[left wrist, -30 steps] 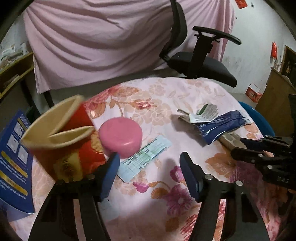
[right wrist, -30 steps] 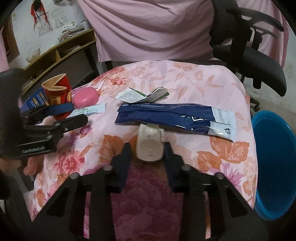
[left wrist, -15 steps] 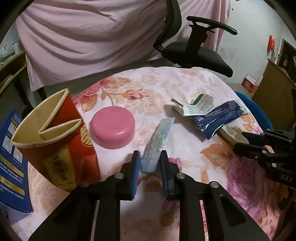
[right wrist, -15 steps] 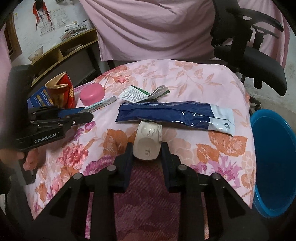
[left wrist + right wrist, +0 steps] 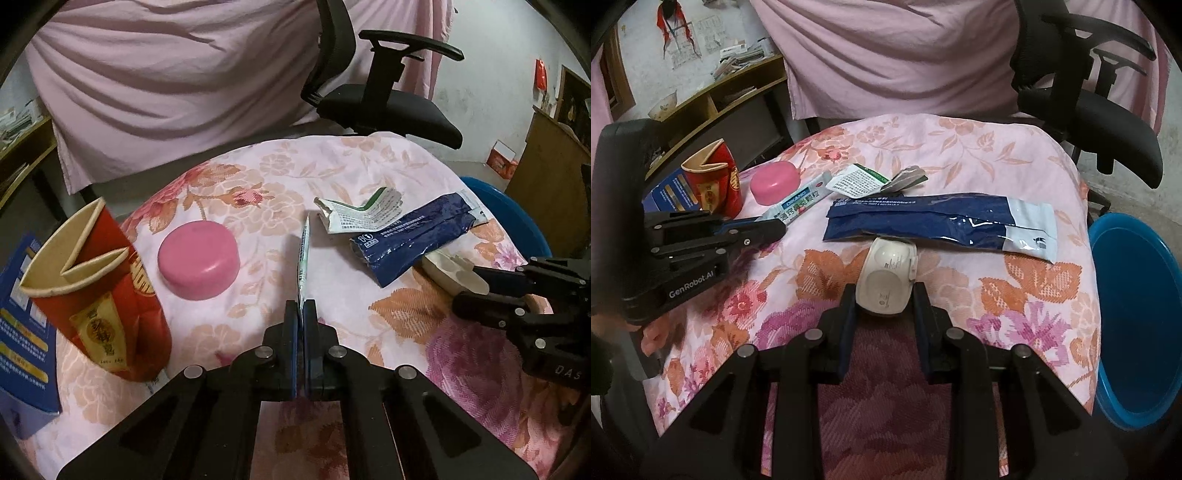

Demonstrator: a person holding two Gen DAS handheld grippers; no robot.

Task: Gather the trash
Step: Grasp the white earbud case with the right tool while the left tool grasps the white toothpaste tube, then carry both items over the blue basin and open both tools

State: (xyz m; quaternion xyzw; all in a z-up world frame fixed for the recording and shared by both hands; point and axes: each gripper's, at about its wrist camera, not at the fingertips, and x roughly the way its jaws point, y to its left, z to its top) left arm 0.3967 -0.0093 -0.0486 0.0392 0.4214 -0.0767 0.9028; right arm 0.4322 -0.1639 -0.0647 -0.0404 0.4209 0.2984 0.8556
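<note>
Blue bin (image 5: pixel 1137 295) is where this trash should end up, and it sits on the floor off to the right of your right tool (image 5: pixel 882 295), past the desk (image 5: pixel 960 155) edge. Your left tool (image 5: pixel 301 314) is clamped shut on the near end of a thin sachet (image 5: pixel 303 254); its long axis runs straight ahead from the tips, edge-on between them, and it looks lifted off the cloth. Your right tool is closed on a small white case (image 5: pixel 886 280), held by its sides with its long axis pointing forward, its far end just under the dark blue pouch (image 5: pixel 923 221). Your right hand is much the nearer to the bin, so I judge its load goes first with a short swing to the right, while the left must carry the sachet across the whole desk, over the pouch and the torn wrapper (image 5: pixel 362 218). Left of your left tool stand a pink lid (image 5: pixel 199 256) and a red cup (image 5: pixel 99 291), not yet collected.
</note>
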